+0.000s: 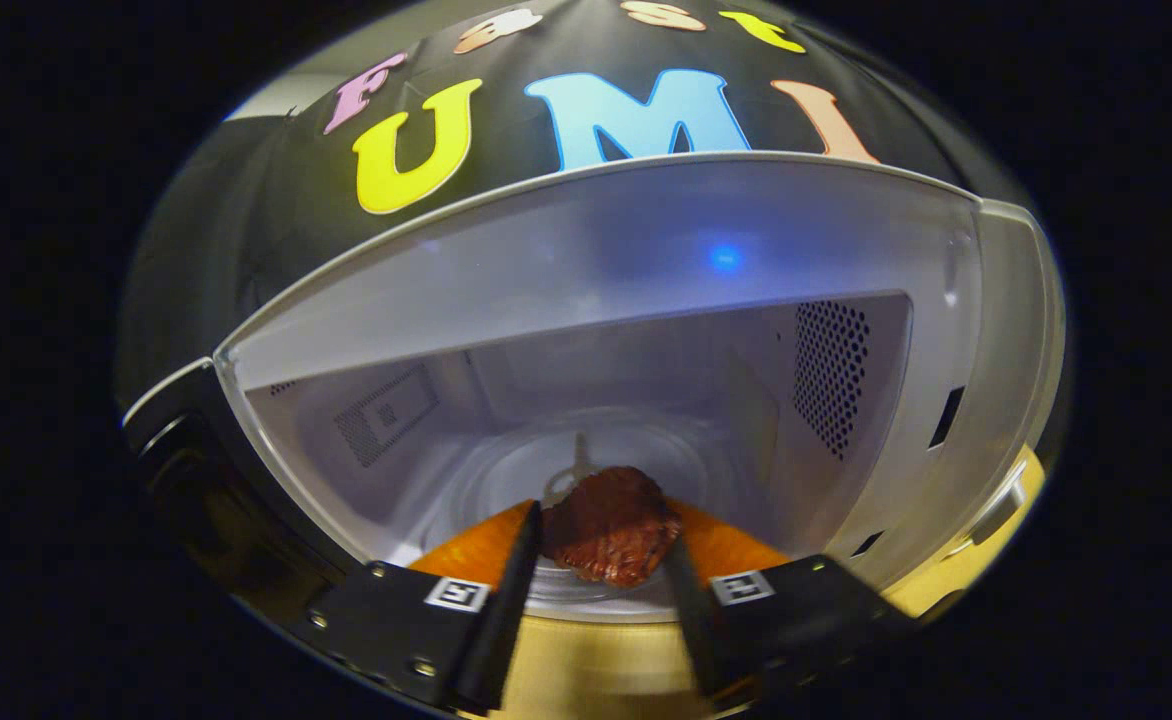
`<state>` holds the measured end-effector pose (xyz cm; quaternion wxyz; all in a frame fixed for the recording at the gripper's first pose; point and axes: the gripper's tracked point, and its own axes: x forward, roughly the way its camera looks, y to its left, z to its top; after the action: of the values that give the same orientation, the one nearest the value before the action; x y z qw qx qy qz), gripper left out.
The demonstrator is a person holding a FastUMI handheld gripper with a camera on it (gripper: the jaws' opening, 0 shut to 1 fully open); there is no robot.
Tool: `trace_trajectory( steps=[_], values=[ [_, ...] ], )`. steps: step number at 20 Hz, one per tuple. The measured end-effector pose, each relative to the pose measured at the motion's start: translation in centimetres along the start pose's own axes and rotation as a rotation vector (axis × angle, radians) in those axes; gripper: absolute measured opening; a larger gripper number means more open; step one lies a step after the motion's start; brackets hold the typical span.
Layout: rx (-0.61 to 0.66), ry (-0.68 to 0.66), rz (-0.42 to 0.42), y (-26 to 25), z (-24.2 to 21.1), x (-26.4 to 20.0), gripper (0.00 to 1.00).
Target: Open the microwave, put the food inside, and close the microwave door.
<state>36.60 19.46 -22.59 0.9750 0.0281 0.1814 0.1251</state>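
Note:
The white microwave stands open just ahead of me, its cavity lit and its door swung out to the left. A brown chunk of meat-like food sits between my two fingers, and both press on its sides. My gripper holds it at the mouth of the cavity, over the front edge of the glass turntable. The underside of the food is hidden, so I cannot tell whether it touches the plate.
The cavity's right wall has a perforated vent; latch slots mark the front frame to the right. A yellow wooden tabletop lies under the fingers and carries the microwave.

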Motion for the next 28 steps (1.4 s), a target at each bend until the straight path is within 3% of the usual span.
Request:
trace_trajectory(
  steps=[2,5,11,20,28],
  values=[
    [-0.085,-0.048,-0.063,-1.1,1.6,-0.6,0.99],
    [-0.183,-0.153,-0.103,-1.2,4.7,-2.0,0.97],
    [-0.152,-0.144,0.014,2.4,5.4,-6.8,0.97],
    [-0.201,-0.247,0.189,9.3,7.7,-21.1,0.97],
    [-0.123,-0.249,0.371,17.7,6.5,-31.0,0.97]
  ],
)
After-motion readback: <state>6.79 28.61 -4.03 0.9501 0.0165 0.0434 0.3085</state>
